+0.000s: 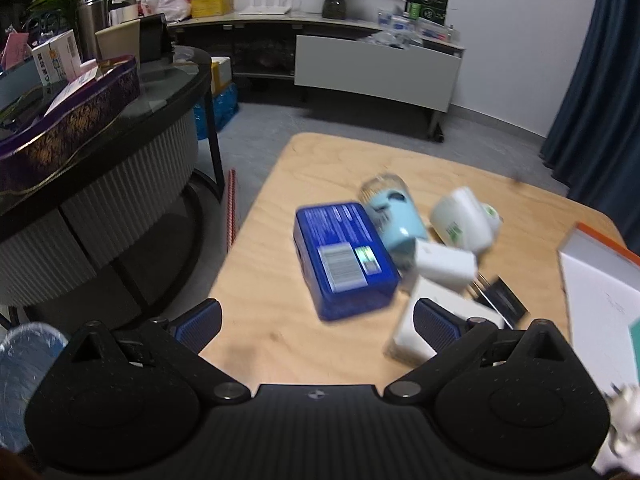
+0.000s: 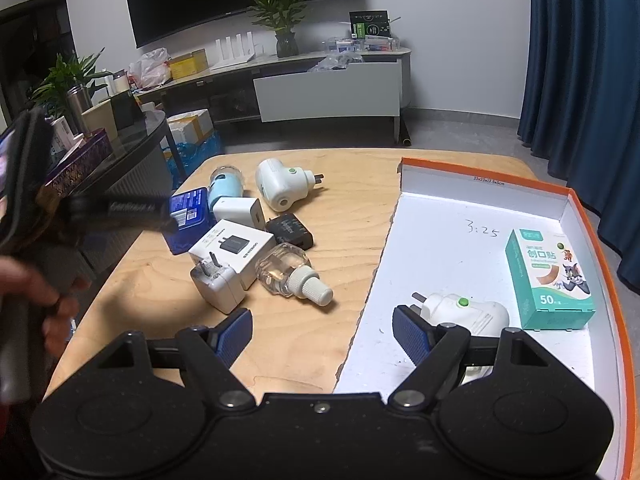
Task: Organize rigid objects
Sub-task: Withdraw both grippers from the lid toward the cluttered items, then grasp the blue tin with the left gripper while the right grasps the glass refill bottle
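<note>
- I judge I am partway through sorting: the orange-edged box point(image 2: 576, 216) at the desk's point(image 2: 304, 332) right side already holds a white plug-in vaporizer point(image 2: 468, 312) and a teal plaster carton point(image 2: 548, 280), while a cluster sits loose near the desk's left edge.
- My left gripper point(image 1: 318, 320) has its jaws wide with nothing between them; my right gripper point(image 2: 322, 334) is likewise wide and empty, hovering over the box's near left edge.
- The left wrist view is blurred, but the blue tin point(image 1: 346, 256) lies just ahead of the left jaws, roughly centred between them, not touching.
- Crowded against the tin's right side are a pale blue bottle point(image 1: 396, 220), a white adapter point(image 1: 444, 264) and a second white vaporizer point(image 1: 464, 220).
- From the right wrist view I also see a white charger carton point(image 2: 236, 250), a clear refill bottle point(image 2: 288, 272) and a black adapter point(image 2: 290, 230).
- My next move, as I judge it: lower the left jaws to straddle the tin's short sides without nudging the neighbours, then close.
</note>
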Tool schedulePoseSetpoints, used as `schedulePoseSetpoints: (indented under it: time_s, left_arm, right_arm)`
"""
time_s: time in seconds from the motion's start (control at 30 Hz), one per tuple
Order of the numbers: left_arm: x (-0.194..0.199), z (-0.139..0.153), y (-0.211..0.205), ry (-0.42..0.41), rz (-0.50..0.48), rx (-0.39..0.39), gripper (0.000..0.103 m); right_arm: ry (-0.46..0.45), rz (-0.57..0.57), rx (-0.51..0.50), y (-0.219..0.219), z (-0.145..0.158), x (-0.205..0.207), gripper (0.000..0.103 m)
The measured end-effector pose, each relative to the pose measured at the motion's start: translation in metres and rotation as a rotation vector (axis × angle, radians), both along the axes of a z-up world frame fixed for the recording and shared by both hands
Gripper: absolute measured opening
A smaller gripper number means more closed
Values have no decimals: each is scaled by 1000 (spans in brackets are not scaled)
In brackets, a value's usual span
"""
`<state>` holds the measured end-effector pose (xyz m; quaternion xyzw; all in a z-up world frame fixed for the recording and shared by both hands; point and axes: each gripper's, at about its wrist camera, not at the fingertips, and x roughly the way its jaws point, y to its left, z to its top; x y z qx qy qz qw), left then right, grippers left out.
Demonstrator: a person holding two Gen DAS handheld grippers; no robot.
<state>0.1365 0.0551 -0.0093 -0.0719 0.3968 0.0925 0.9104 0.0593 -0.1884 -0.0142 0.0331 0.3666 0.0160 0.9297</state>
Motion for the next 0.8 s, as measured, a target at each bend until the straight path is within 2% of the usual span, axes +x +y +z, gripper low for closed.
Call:
schedulePoseSetpoints:
  time_s: [0.23, 0.37, 0.5, 0.7, 0.77, 0.8]
  left_arm:
    - [35, -17, 2, 35, 27, -17, 103]
    - [49, -23, 1, 29, 22, 1, 103]
    - [51, -25, 8, 17, 33, -1, 103]
    - [49, -33, 12, 35, -5, 35, 102]
    - [52, -36, 12, 46, -25, 29, 92]
    - [51, -35, 10, 39, -33, 50, 85]
  right_arm:
    - [0, 9, 6, -1, -4, 8, 91]
    - [-2, 15, 7, -2, -4, 12, 91]
    - [1, 16, 2, -3, -6, 16, 91]
    - [16, 30, 8, -7, -12, 23, 91]
    - [22, 50, -3, -3, -14, 26, 91]
    - [24, 65, -10, -2, -14, 28, 91]
